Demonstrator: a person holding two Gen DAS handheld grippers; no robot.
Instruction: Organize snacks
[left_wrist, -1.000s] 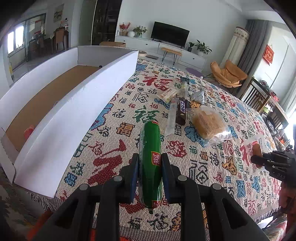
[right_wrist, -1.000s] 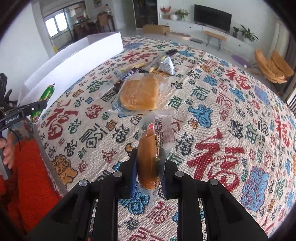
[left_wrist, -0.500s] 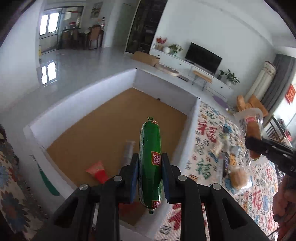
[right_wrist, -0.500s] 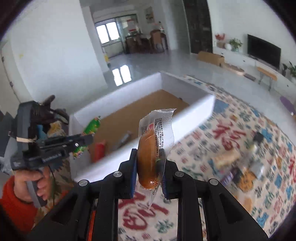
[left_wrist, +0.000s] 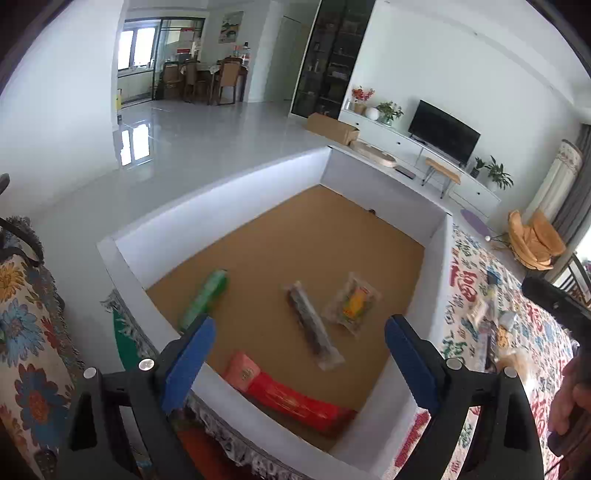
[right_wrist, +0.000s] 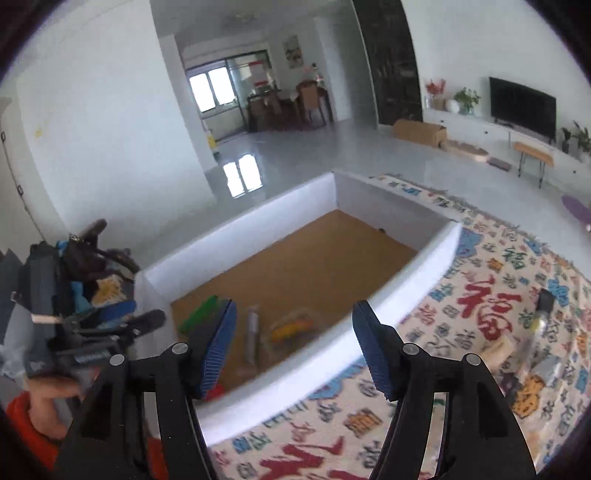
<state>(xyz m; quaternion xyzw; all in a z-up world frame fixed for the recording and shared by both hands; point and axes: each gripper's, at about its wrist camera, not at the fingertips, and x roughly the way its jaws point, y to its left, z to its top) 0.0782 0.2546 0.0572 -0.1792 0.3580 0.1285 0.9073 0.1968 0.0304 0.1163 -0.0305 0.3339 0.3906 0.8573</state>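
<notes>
A white box (left_wrist: 439, 280) with smooth, matt card-like walls is showing a brown, matt floor like raw cardboard. Inside it, a green sausage stick (left_wrist: 205, 297) is gleaming in glossy plastic, a clear wrapper (left_wrist: 313, 325) is shining around a dark bar, a crinkled transparent packet (left_wrist: 352, 303) is catching light, and a red pack (left_wrist: 295, 400) is looking slick. The woven tablecloth (right_wrist: 487, 306) is looking coarse and matt. The left gripper (left_wrist: 297, 349) and right gripper (right_wrist: 293, 349) are showing matt black plastic, silver metal screws and ribbed blue pads (right_wrist: 218, 347). The floor tiles (left_wrist: 207, 144) are reflecting glossily.
</notes>
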